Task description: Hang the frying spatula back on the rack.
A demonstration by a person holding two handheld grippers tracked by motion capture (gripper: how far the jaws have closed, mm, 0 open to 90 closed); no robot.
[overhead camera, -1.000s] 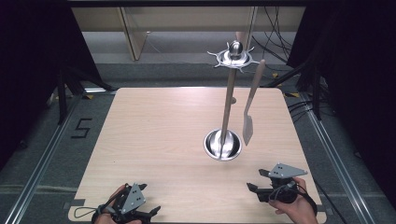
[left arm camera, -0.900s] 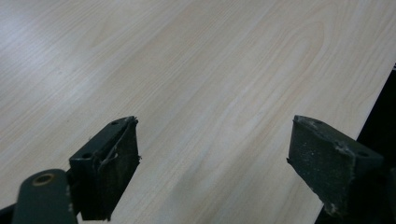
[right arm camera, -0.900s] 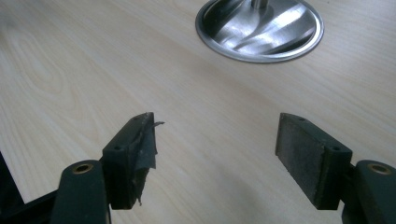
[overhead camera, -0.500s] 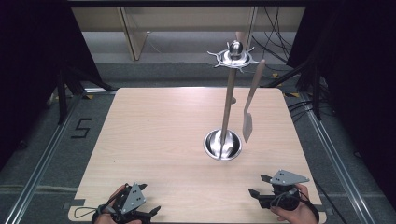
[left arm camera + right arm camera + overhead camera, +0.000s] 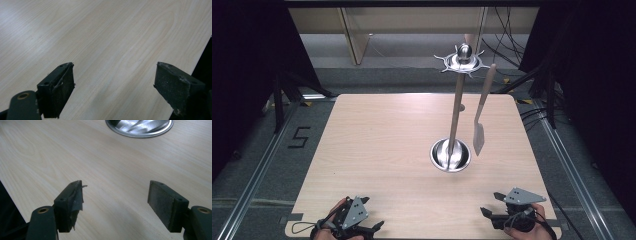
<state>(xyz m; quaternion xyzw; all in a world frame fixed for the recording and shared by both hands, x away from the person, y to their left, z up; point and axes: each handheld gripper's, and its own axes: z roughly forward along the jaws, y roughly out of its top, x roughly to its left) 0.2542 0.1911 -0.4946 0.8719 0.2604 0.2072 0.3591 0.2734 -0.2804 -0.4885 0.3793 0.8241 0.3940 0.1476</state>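
Jaws of both our left gripper [image 5: 373,227] and right gripper [image 5: 486,214] stand apart, holding nothing. At 12 o'clock on the surface [image 5: 382,150], a spatula [image 5: 481,116] hangs from the stand [image 5: 451,155].

Utensil stand [image 5: 457,107]: upright metal pole on a round steel base [image 5: 450,155], hook crown on top. One spatula [image 5: 481,117] hangs blade-down. Location: ahead of the right hand-held gripper [image 5: 492,210], well apart.
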